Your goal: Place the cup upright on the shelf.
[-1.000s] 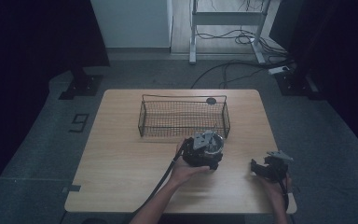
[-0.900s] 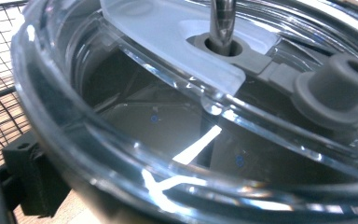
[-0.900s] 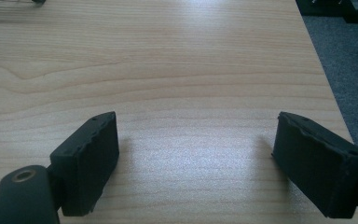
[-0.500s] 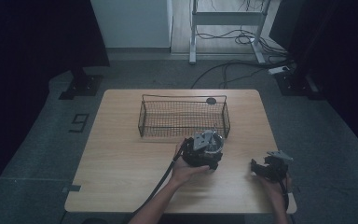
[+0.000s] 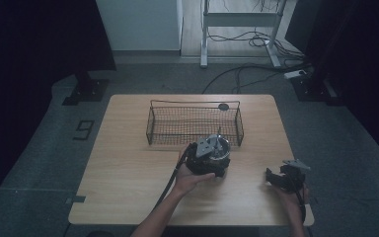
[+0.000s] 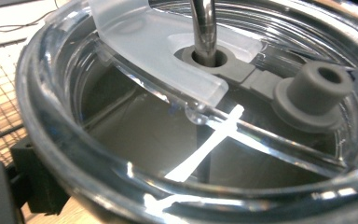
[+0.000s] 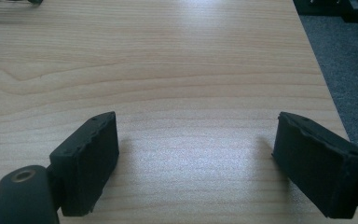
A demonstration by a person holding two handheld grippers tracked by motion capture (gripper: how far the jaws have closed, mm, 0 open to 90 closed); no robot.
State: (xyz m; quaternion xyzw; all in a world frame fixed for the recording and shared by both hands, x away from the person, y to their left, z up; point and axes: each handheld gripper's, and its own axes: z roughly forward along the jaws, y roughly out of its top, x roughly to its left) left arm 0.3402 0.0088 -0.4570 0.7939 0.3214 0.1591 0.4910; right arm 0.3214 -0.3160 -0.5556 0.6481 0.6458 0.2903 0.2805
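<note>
A clear-lidded tumbler [image 5: 215, 148] was seen in the high view just in front of the wire basket [image 5: 195, 123], on the wooden table [image 5: 128, 187]. The left gripper [image 5: 210, 157] was pressed close against it, the person's left hand [image 5: 190, 178] behind. In the left gripper view the transparent lid [image 6: 121, 154] was shown at very close range, with a metal straw [image 6: 204, 25] rising through a grey grommet [image 6: 205, 58], a frosted sliding tab [image 6: 158, 56] across the top, and a second grey spout [image 6: 314, 91] beside it. One black jaw could be made out at the lower left, beside the rim. Whether the jaws were clamped on the tumbler could not be told, since the opposite jaw was hidden by the lid.

The right gripper [image 7: 196, 158] was held low over bare wood near the table's right edge, well apart from the tumbler, its jaws spread wide with nothing between them.

The step in hand was judged to be a placement of the tumbler into the basket. For it to be done well, the cup would best be kept upright so that the straw was not tipped against the mesh, raised clear of the basket's near rim before being carried forward, and released only once its base was settled on the basket floor.
</note>
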